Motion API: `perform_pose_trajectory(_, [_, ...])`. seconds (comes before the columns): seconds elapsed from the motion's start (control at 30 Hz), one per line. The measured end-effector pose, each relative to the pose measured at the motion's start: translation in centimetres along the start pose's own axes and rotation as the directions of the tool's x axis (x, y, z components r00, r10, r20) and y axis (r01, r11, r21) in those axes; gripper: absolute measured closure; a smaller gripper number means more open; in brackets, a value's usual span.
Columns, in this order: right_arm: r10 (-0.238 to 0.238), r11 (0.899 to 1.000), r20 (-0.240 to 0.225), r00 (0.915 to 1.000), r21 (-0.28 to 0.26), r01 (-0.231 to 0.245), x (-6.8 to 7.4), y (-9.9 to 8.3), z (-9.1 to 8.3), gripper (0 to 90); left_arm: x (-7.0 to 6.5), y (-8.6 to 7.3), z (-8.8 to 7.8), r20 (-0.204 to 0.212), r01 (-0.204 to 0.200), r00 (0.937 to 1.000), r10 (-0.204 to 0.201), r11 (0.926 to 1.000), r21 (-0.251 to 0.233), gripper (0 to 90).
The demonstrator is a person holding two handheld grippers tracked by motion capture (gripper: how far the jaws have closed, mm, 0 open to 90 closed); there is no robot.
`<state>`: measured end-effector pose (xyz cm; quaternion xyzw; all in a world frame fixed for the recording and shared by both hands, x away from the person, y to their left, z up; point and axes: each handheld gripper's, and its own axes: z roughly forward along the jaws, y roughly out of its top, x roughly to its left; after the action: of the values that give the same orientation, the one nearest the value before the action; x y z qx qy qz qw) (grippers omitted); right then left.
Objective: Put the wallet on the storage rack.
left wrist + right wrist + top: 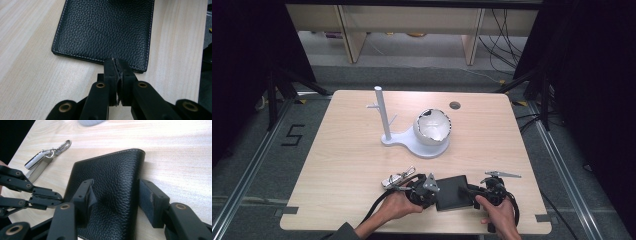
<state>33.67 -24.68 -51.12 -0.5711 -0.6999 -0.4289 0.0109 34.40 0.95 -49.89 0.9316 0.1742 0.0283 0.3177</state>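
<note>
LEFT GRIPPER [116, 65]: jaws closed, empty, tips butted at near edge of black leather wallet [105, 30], apparently to stop it sliding | RIGHT GRIPPER [116, 200]: jaws part-open, straddling the wallet's folded spine end, one pad denting the cover, not yet clamped | WALLET: flat on bench [342, 150], between both grippers | KEY FOB [37, 161]: beyond the left jaws, untouched

Around the black leather wallet [451, 191], open tabletop is left on the far side up to the white mug stand [412, 140], while its left flank is crowded by the key ring [398, 178].
</note>
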Motion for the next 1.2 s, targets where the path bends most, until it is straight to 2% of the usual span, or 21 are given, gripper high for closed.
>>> perform_pose_trajectory(0.03, [0.049,0.999,-0.025,0.9985,0.006,-0.049,0.3,0.0,-0.3,48.6,0.0,0.0,0.0,-0.001,-0.001,1.0,0.001,1.0,0.0,86.5])
perform_pose_trajectory(0.1, [0.07,0.998,-0.044,0.9966,0.013,-0.069,0.2,0.0,-0.4,49.6,0.0,0.0,0.0,-0.001,-0.002,1.0,0.002,1.0,-0.001,86.5])
perform_pose_trajectory(0.13, [0.052,0.999,-0.029,0.9982,0.0,-0.052,0.0,0.0,-0.3,50.2,0.0,0.0,0.0,-0.001,-0.002,1.0,0.002,1.0,-0.001,86.6])
perform_pose_trajectory(0.2, [0.042,0.999,-0.034,0.9986,-0.001,-0.042,-0.2,0.0,-0.3,50.4,-0.1,0.0,0.0,-0.006,-0.004,1.0,0.004,1.0,0.001,86.6])
perform_pose_trajectory(0.37, [0.053,0.999,-0.056,0.997,-0.008,-0.053,-0.5,-0.1,-0.2,52.2,-0.1,-0.1,0.0,-0.005,-0.004,1.0,0.004,1.0,0.0,86.6])
perform_pose_trajectory(0.4, [0.061,0.998,-0.051,0.9968,0.001,-0.061,-0.5,-0.2,-0.2,52.2,0.0,-0.1,0.0,-0.001,0.008,1.0,-0.008,1.0,-0.003,86.6])
perform_pose_trajectory(0.47, [0.054,0.999,-0.045,0.9976,0.004,-0.053,-0.6,-0.2,-0.1,52.3,0.0,0.0,-0.1,0.001,0.004,1.0,-0.004,1.0,0.001,86.6])
perform_pose_trajectory(0.6, [0.047,0.999,-0.061,0.9971,0.019,-0.046,-0.4,-0.3,0.0,57.2,-0.1,-0.1,0.0,-0.005,0.0,1.0,0.0,1.0,0.001,86.5])
perform_pose_trajectory(0.7, [0.042,0.999,-0.064,0.9971,0.005,-0.042,-0.3,-0.1,-0.3,61.9,-0.1,-0.1,-0.1,-0.005,-0.003,1.0,0.003,1.0,0.002,86.4])
perform_pose_trajectory(0.73, [0.048,0.999,-0.082,0.9955,0.0,-0.048,-0.2,0.0,-0.5,62.7,-0.1,0.0,-0.1,-0.007,-0.004,1.0,0.004,1.0,0.002,86.4])
perform_pose_trajectory(0.83, [0.047,0.999,-0.078,0.9959,-0.004,-0.047,-0.1,0.0,-0.6,63.8,-0.1,0.0,-0.1,-0.009,-0.007,0.9999,0.007,1.0,0.003,86.3])
perform_pose_trajectory(0.9, [0.053,0.999,-0.096,0.9939,-0.005,-0.054,-0.1,0.0,-0.8,64.6,-0.1,-0.1,-0.1,-0.008,-0.008,0.9999,0.008,1.0,0.002,86.2])
perform_pose_trajectory(1.03, [0.042,0.999,-0.102,0.9939,-0.016,-0.044,-0.2,0.0,-0.8,65.7,-0.1,0.0,-0.1,-0.012,-0.016,0.9998,0.016,0.9999,0.006,86.1])
perform_pose_trajectory(1.2, [0.052,0.998,-0.116,0.9919,-0.02,-0.055,0.2,0.1,-0.8,67.3,-0.2,0.0,-0.1,-0.014,-0.016,0.9998,0.016,0.9998,0.007,85.9])
